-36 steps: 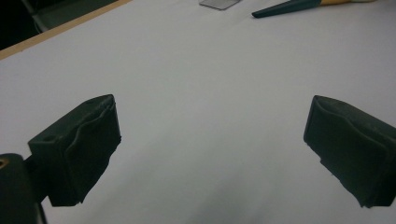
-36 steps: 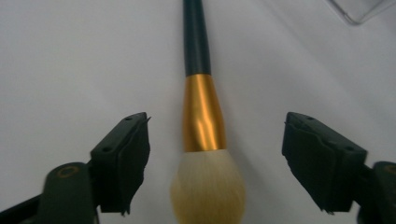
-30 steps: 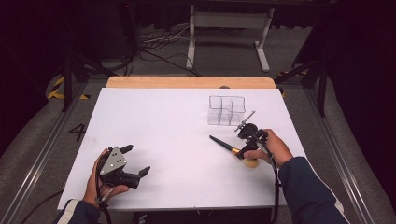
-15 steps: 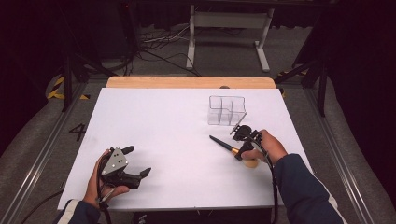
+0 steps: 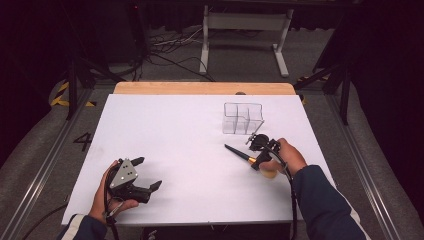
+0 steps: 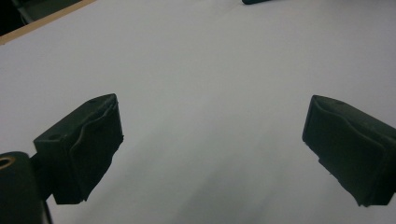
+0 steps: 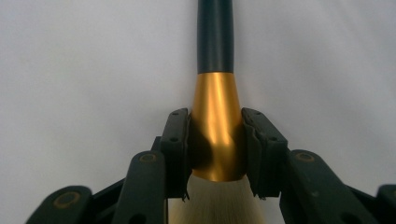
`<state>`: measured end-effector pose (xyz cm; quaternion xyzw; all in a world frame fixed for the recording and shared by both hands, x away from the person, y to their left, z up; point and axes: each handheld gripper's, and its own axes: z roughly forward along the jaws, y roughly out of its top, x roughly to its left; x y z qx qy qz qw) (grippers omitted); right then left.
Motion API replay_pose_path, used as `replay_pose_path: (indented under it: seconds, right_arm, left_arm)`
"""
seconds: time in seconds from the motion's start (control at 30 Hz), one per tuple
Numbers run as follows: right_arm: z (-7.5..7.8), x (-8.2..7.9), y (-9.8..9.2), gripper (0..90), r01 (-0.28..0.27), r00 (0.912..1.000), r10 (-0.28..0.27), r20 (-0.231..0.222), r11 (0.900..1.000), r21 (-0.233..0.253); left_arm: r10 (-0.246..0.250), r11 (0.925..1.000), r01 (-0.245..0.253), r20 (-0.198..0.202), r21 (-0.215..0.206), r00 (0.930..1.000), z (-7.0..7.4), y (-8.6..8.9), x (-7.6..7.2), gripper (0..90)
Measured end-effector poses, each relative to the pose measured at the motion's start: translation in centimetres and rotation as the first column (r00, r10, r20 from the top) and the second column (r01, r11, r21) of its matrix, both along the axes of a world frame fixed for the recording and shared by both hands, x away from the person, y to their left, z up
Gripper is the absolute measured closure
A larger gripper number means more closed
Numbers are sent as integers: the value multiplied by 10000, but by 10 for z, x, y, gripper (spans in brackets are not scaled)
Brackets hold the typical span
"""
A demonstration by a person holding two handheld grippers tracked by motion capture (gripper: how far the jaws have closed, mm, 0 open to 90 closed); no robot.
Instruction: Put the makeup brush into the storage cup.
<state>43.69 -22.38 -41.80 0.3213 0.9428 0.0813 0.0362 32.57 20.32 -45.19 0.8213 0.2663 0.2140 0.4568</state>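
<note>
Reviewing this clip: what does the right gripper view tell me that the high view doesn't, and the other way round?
The right gripper view shows the right gripper with its jaws clamped on the brush's gold ferrule, pale bristles just behind them. The high view shows the clear divided organizer beyond the brush, and the left gripper open, resting low near the table's front edge. Both show the brush's dark handle lying over the white table.

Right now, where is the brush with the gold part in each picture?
High view: the brush lies right of middle, in front of the clear box, held by the right gripper.
Left gripper view: a dark tip at the top edge may be it; cannot tell.
Right gripper view: centre, gold part between the jaws.
Shared landmark: white table.
</note>
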Motion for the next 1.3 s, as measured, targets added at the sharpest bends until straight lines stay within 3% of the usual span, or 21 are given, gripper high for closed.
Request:
replay_pose_path:
  seconds: [0.27, 0.4, 0.43, 0.47, 0.5, 0.53, 0.63, 0.8, 0.83, 0.87, 0.9, 0.97, 1.0, 1.03, 1.07, 1.1, 1.17, 1.23, 1.27, 1.3]
  right_arm:
    - [2, 0, -16, 645, 555, 9981, -582, 189, 9909, 1227]
    - [4, -2, -22, 646, 691, 9969, -745, 240, 9815, 1788]
    - [4, -2, -22, 646, 691, 9969, -745, 240, 9815, 1788]
    - [4, -3, -26, 646, 814, 9960, -878, 187, 9708, 2255]
    - [4, -4, -27, 646, 860, 9956, -921, 146, 9672, 2389]
    - [4, -4, -28, 646, 870, 9953, -947, 185, 9638, 2520]
    - [6, -6, -28, 646, 932, 9948, -1015, 103, 9450, 3136]
    - [11, -7, -21, 646, 861, 9953, -966, 88, 9211, 3797]
    - [13, -8, -18, 646, 869, 9951, -985, 93, 9149, 3941]
    - [13, -8, -18, 646, 869, 9951, -985, 93, 9149, 3941]
    - [16, -9, -15, 646, 830, 9956, -936, 50, 9051, 4169]
    - [20, -10, -7, 646, 701, 9964, -837, 121, 8978, 4349]
    - [25, -11, 1, 647, 745, 9955, -933, 188, 8869, 4559]
    - [26, -12, 3, 647, 740, 9954, -941, 207, 8842, 4612]
    - [26, -12, 3, 647, 740, 9954, -941, 207, 8842, 4612]
    - [28, -12, 7, 647, 680, 9961, -868, 178, 8777, 4744]
    - [29, -14, 12, 647, 585, 9972, -737, 111, 8655, 4975]
    - [30, -16, 19, 647, 457, 9987, -517, -25, 8589, 5101]
    - [30, -17, 22, 646, 409, 9989, -458, -29, 8584, 5113]
    - [29, -18, 24, 647, 366, 9991, -422, -5, 8609, 5075]
  left_arm:
    - [250, 9995, -253, 177, 175, 9995, 1, -2, 0, 62]
    - [499, 9976, -539, 860, 440, 9950, 4, -4, -2, 79]
    - [499, 9976, -539, 860, 440, 9950, 4, -4, -2, 82]
    - [533, 9961, -607, 1122, 637, 9923, 5, -8, -3, 83]
    - [533, 9961, -607, 1122, 637, 9923, 5, -8, -3, 83]
    - [431, 9946, -559, 1418, 876, 9890, 7, -13, -3, 83]
    - [199, 9920, -409, 1719, 1196, 9849, 9, -24, -2, 83]
    - [-638, 9844, 241, 2259, 1743, 9721, 14, -51, 9, 90]
    - [-937, 9792, 465, 2368, 1977, 9670, 15, -59, 12, 98]
    - [-937, 9792, 465, 2368, 1977, 9670, 15, -59, 12, 116]
    - [-1147, 9741, 596, 2492, 2183, 9616, 14, -66, 13, 116]
    - [-1524, 9636, 799, 2785, 2550, 9483, 14, -80, 16, 114]
    - [-1856, 9492, 896, 3067, 3015, 9335, 13, -93, 17, 129]
    - [-1966, 9439, 898, 3222, 3178, 9260, 12, -100, 18, 128]
    - [-1966, 9439, 898, 3222, 3178, 9260, 12, -100, 18, 141]
    - [-2126, 9373, 966, 3299, 3348, 9198, 12, -105, 18, 141]
    - [-2372, 9258, 969, 3622, 3653, 9014, 11, -116, 17, 138]
    - [-2438, 9185, 835, 3873, 3864, 8891, 10, -124, 15, 164]
    - [-2644, 9103, 887, 4030, 4044, 8762, 11, -127, 15, 173]
    - [-2689, 9102, 902, 4112, 4041, 8710, 11, -129, 14, 208]
